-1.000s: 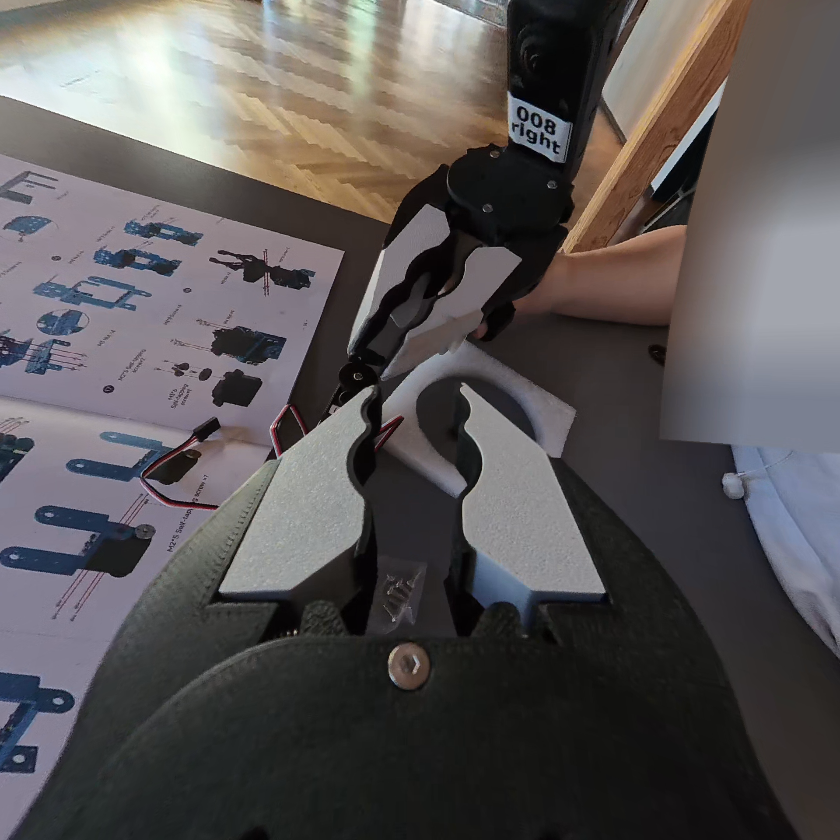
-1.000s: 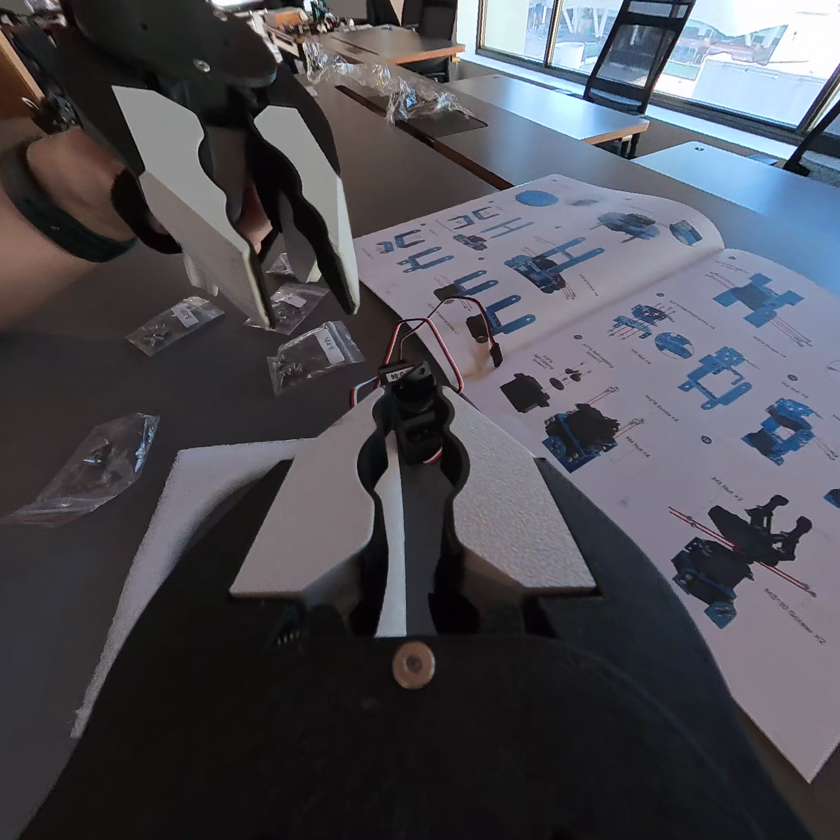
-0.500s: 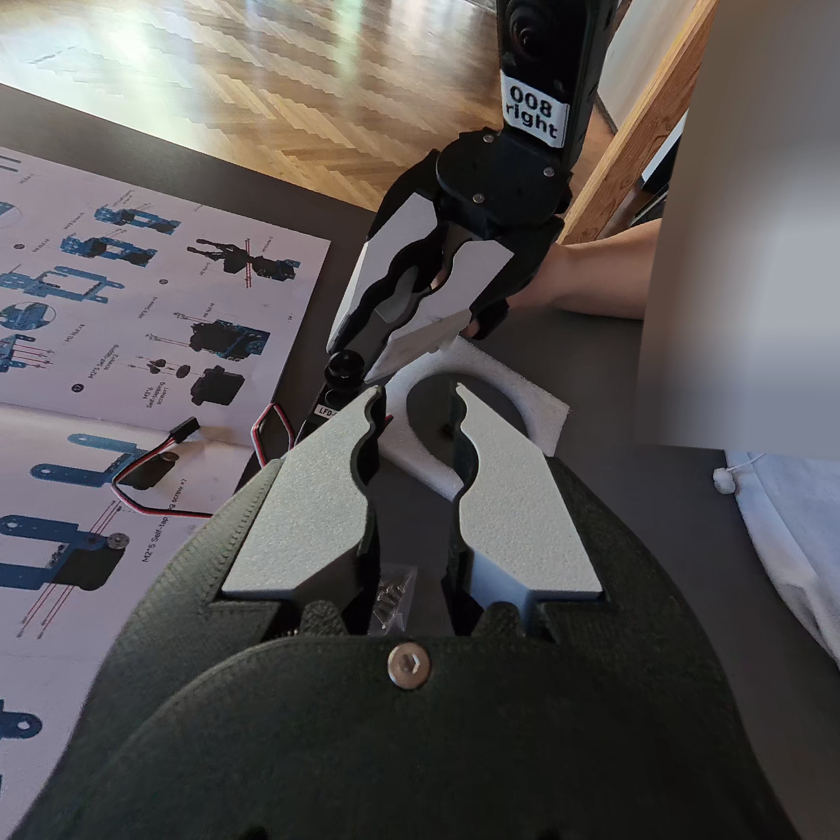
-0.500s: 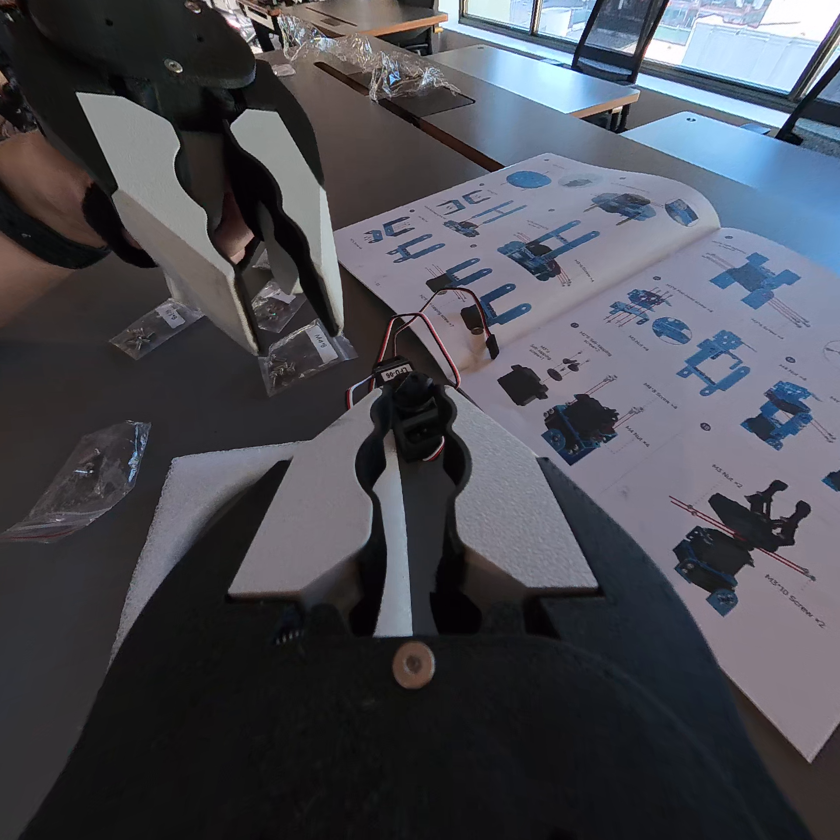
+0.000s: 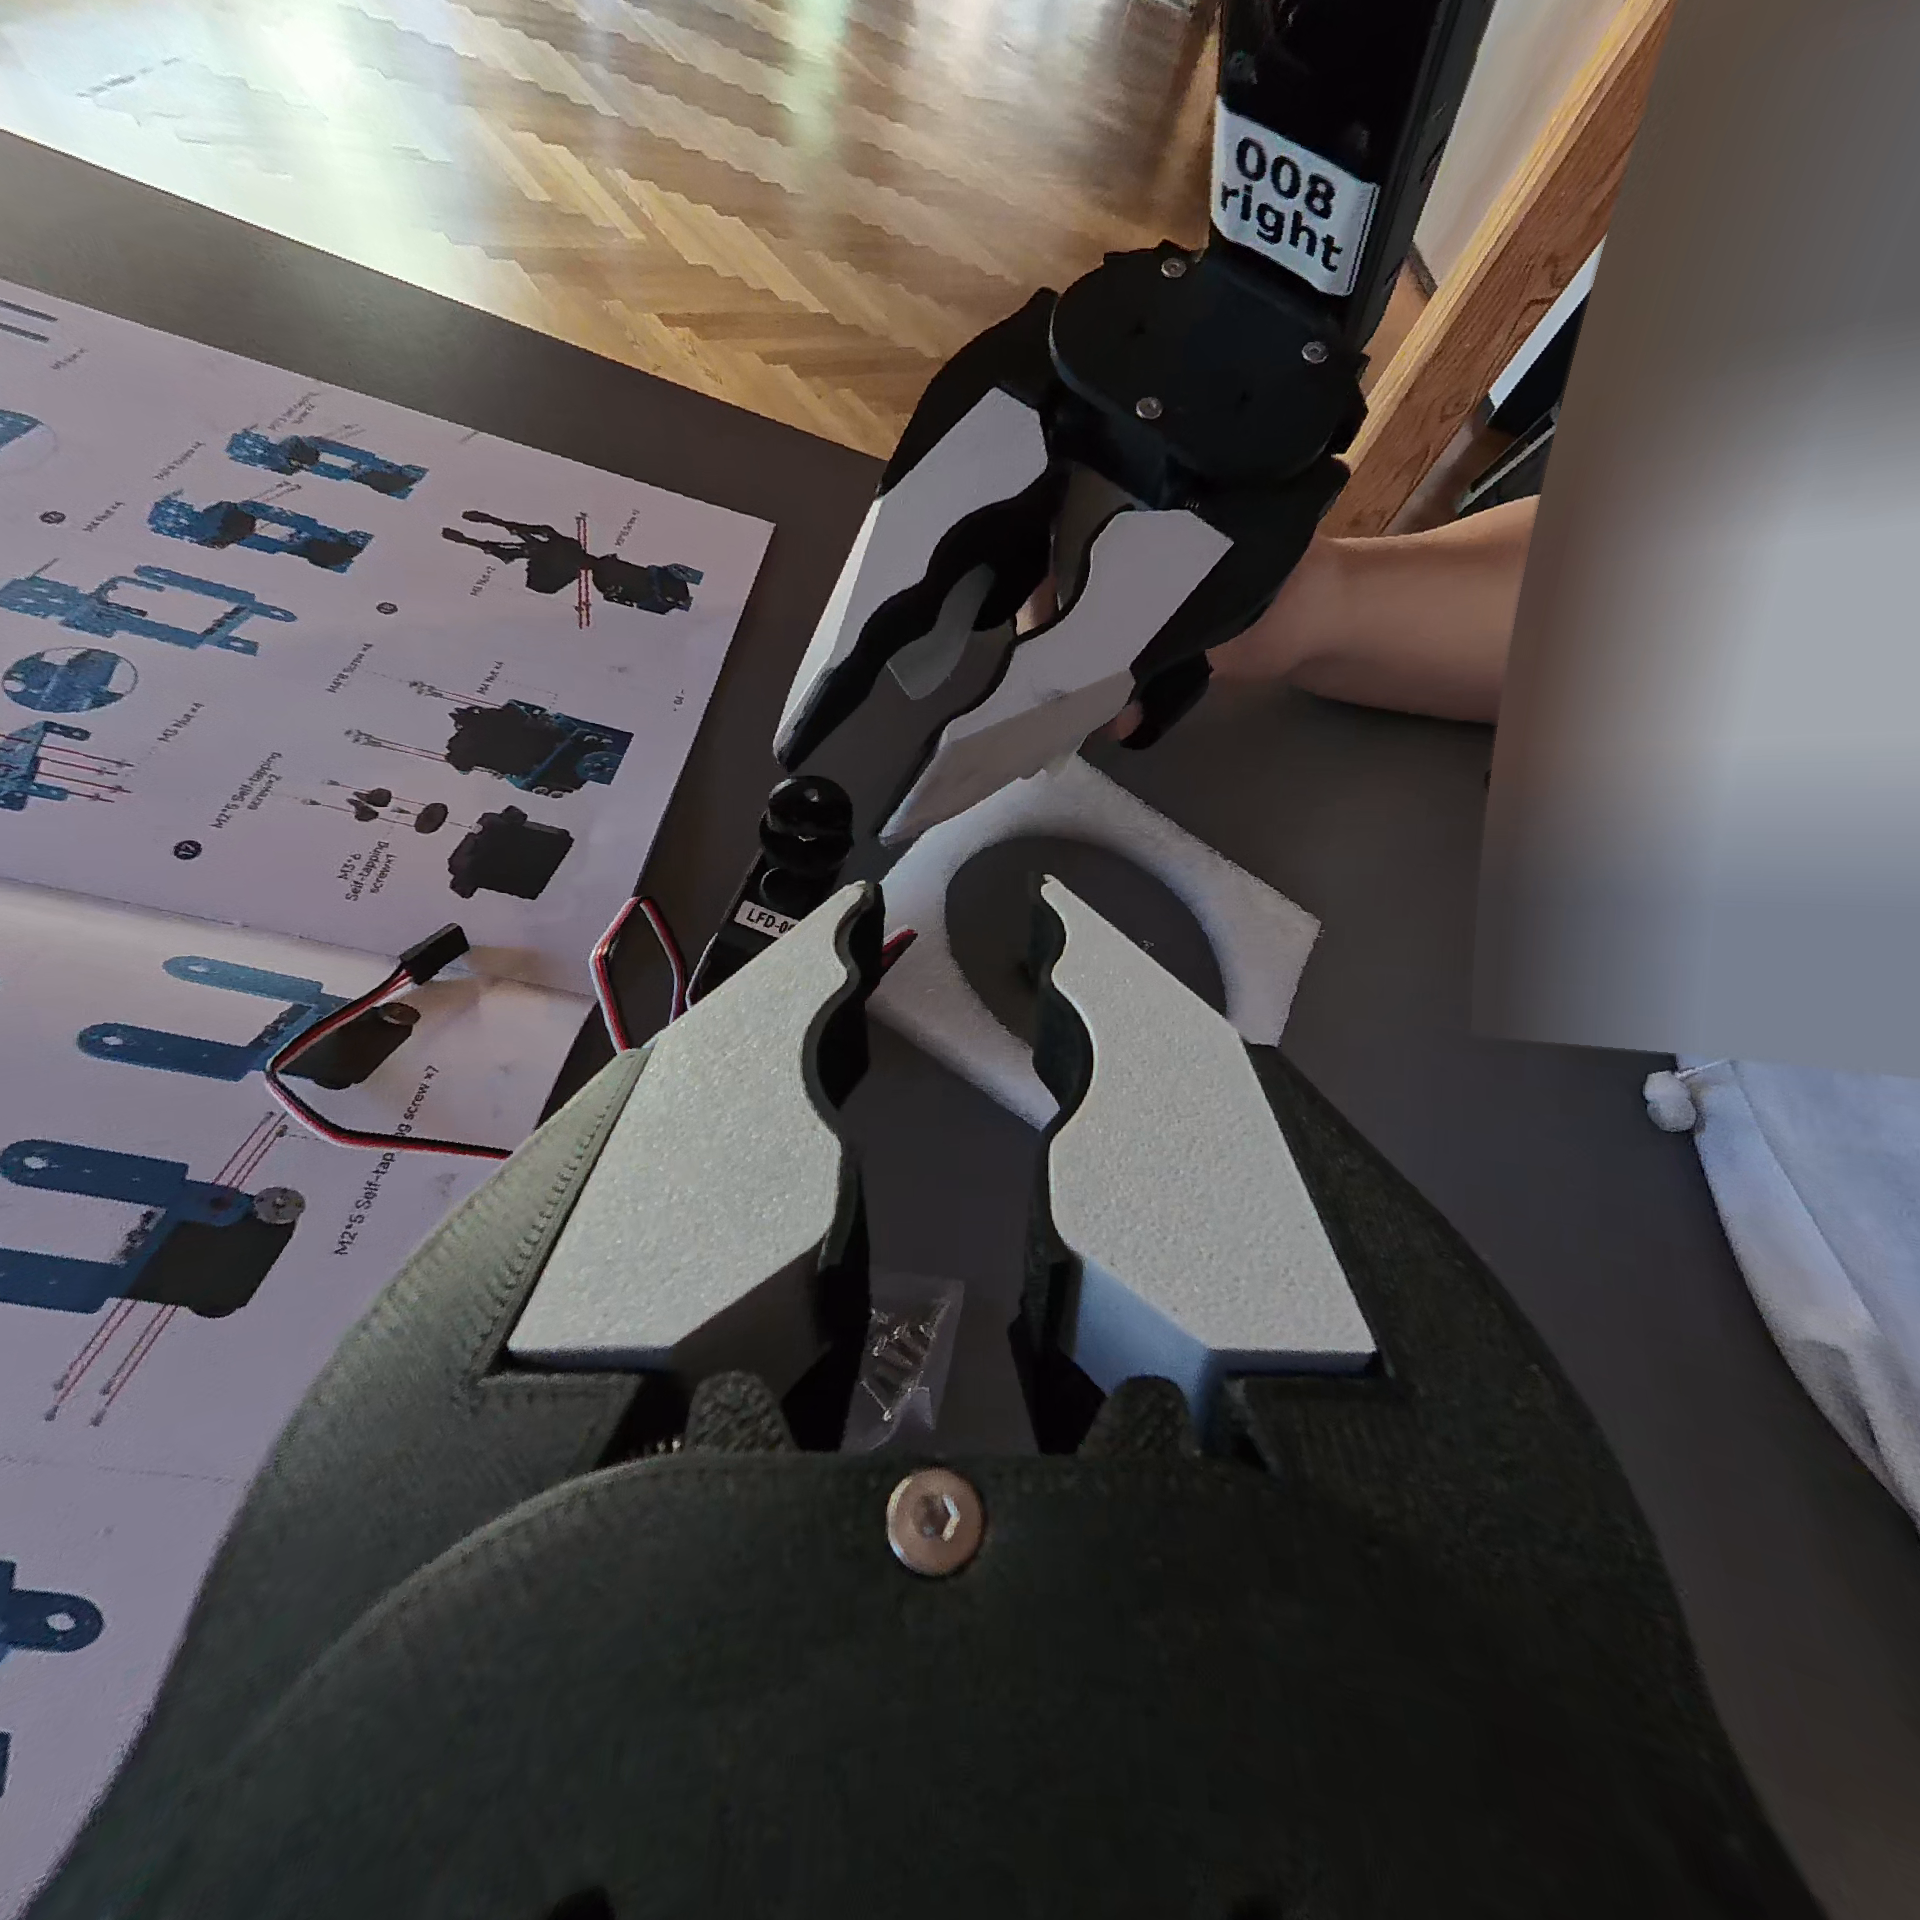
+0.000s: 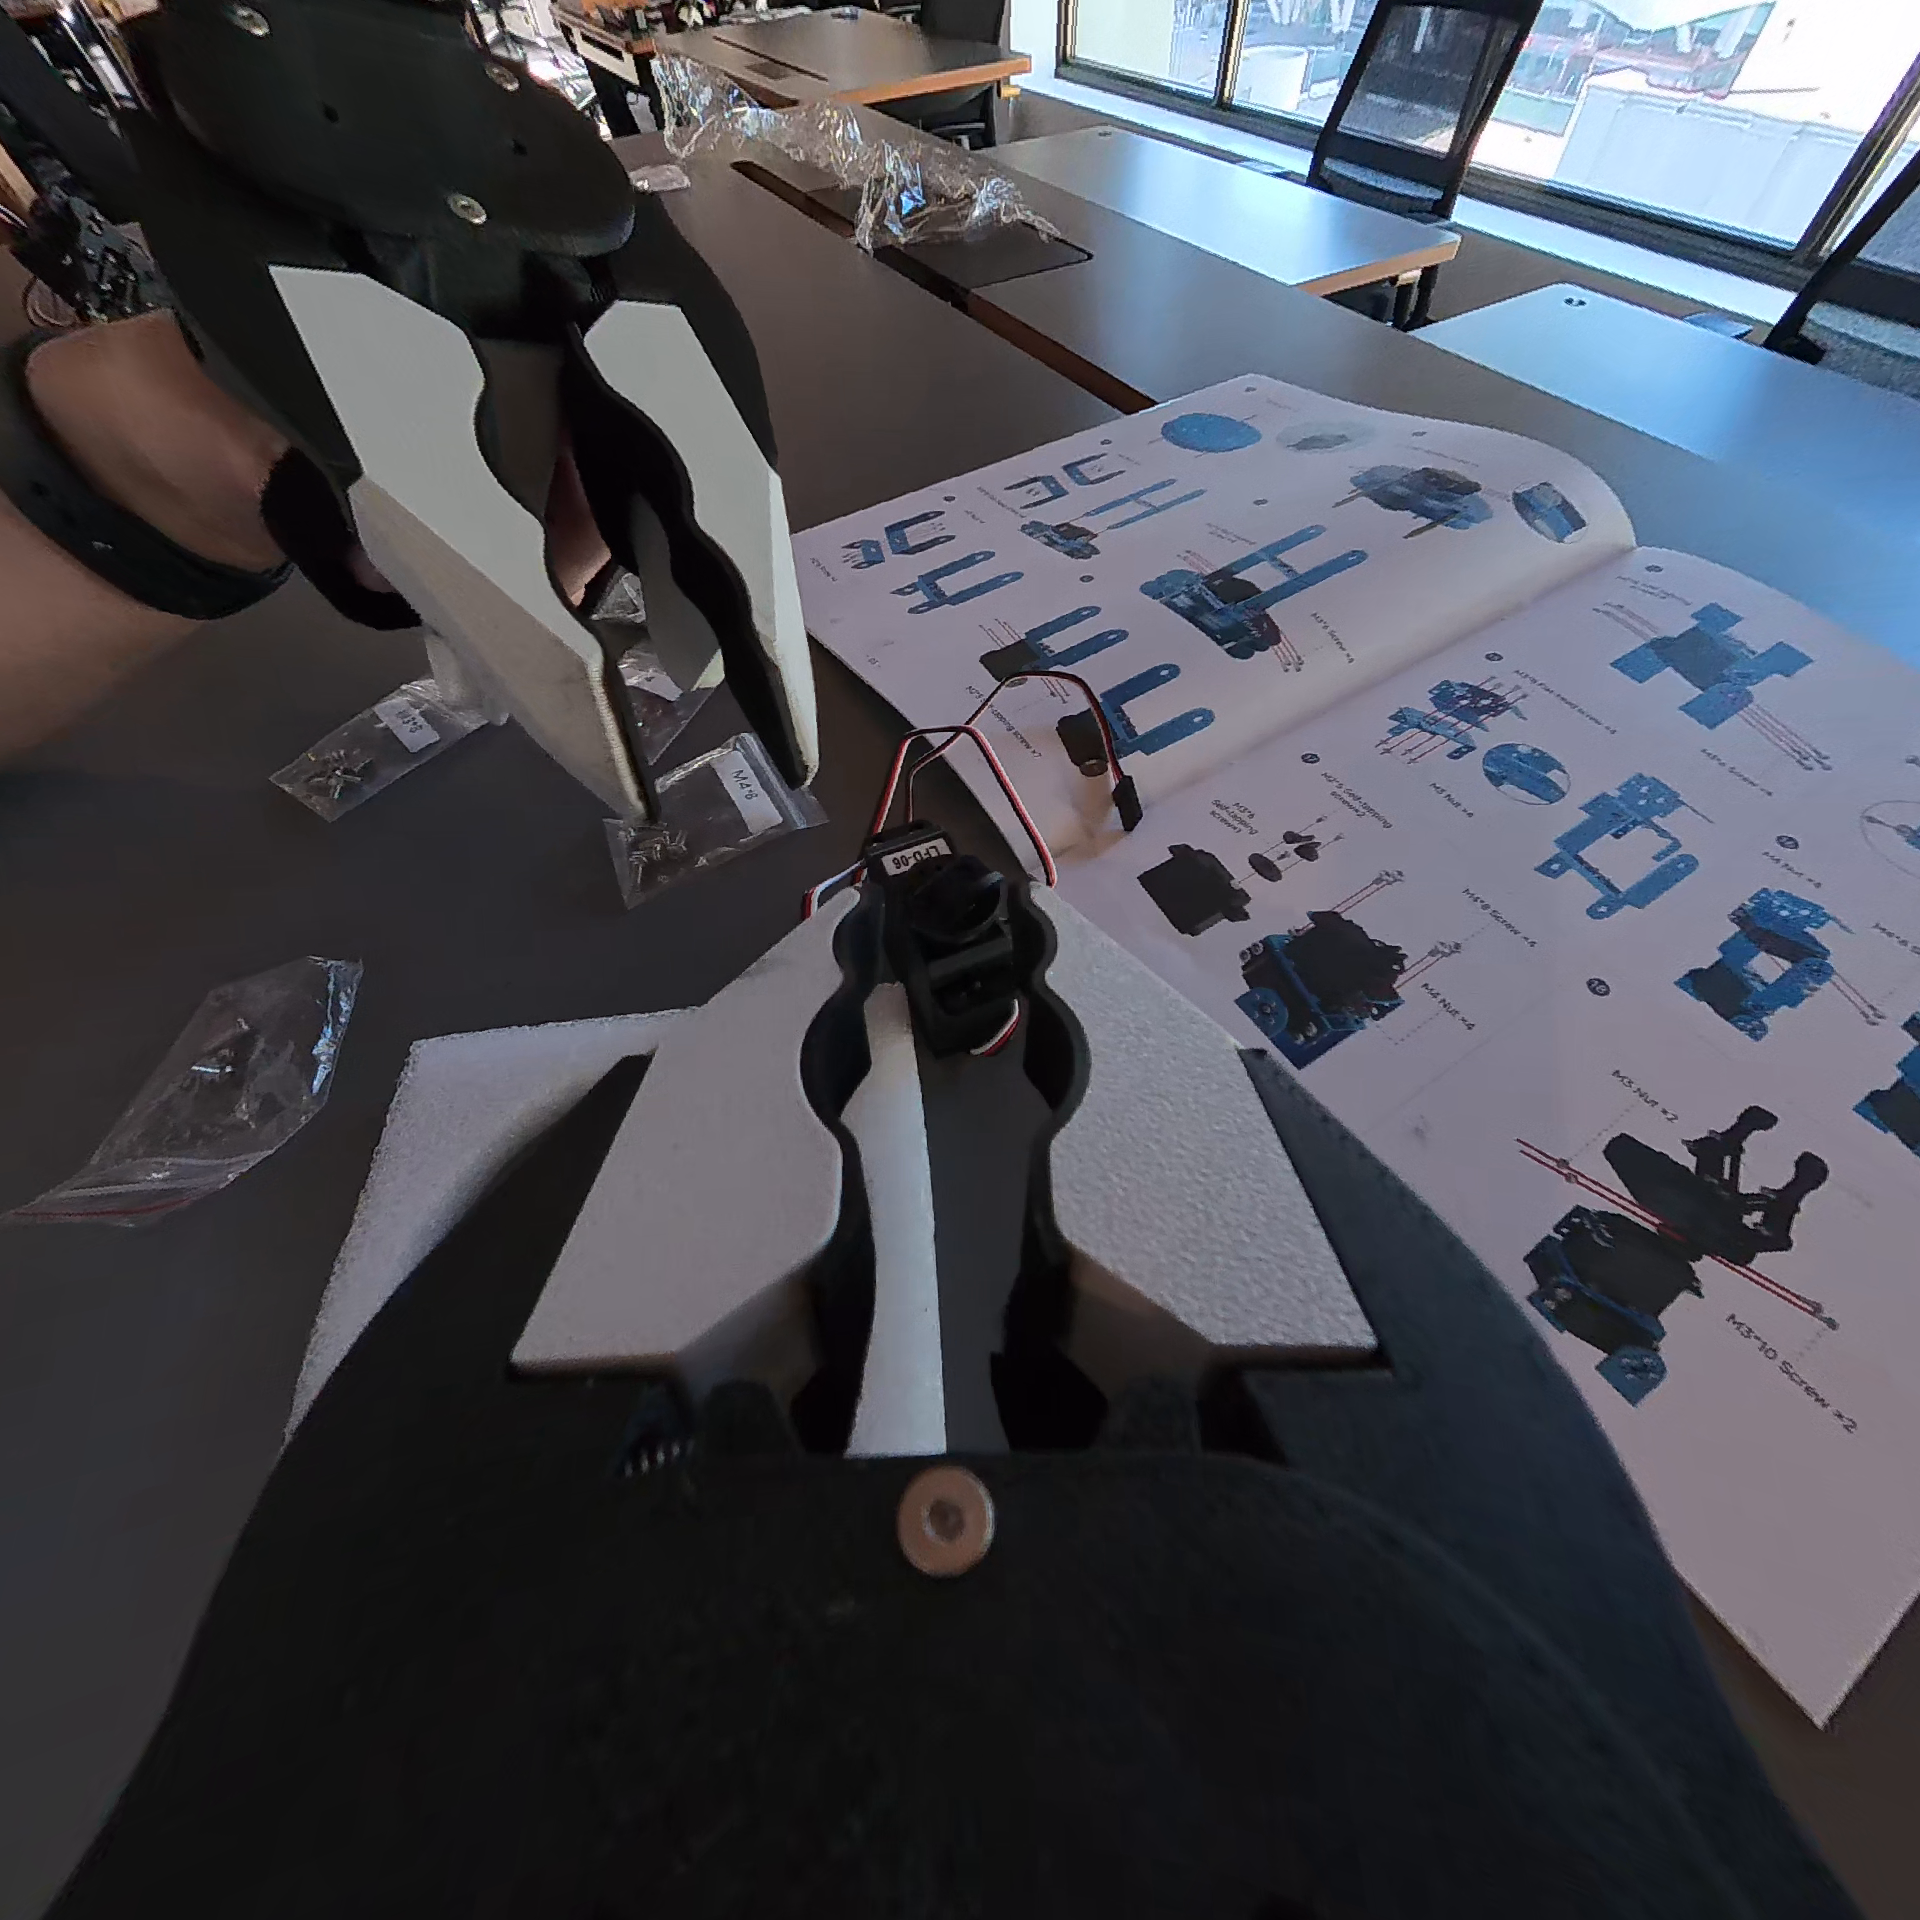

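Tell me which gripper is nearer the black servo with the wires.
Right. The right gripper has its jaws flanking the servo; the left gripper hangs off to the side over a screw bag.

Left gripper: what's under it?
Under the left gripper, a clear bag of screws on the dark table. Its fingers cover the bag's near part in the left wrist view.

The servo (image 6: pixel 951 961) body is mostly hidden between the right gripper (image 6: pixel 940 914) fingers; the manual (image 6: pixel 1455 831) runs off-frame.
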A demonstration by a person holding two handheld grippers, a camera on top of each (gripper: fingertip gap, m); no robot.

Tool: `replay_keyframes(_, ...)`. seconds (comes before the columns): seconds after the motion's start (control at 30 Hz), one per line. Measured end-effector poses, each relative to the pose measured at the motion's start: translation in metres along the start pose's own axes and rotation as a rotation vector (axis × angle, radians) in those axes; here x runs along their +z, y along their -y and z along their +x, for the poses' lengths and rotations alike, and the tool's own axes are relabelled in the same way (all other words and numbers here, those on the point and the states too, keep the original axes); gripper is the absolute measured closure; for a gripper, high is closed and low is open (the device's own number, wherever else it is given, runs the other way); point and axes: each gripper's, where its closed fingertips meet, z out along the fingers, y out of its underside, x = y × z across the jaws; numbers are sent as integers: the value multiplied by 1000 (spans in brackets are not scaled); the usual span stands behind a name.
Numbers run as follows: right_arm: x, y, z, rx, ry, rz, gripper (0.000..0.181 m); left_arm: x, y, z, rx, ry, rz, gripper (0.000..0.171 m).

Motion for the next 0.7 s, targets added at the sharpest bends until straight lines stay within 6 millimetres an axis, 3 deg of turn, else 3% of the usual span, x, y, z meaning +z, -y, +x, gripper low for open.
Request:
replay_keyframes(0.17, -10, 12, 4, 66, 9, 31, 157, -1, -1, -3, 0, 22, -15, 147)
replay_keyframes(0.27, -16, 13, 18, 253, -2, -13, 164, -3, 0, -6, -5, 47, -20, 150)
replay_keyframes(0.4, -13, 14, 14, 480, 82, -142, 166, -5, -3, -15, -35, 92, -42, 153)
replay_keyframes(0.7, 1, 7, 7, 477, 18, -366, 167, -21, 5, -24, -56, 174, -37, 157)
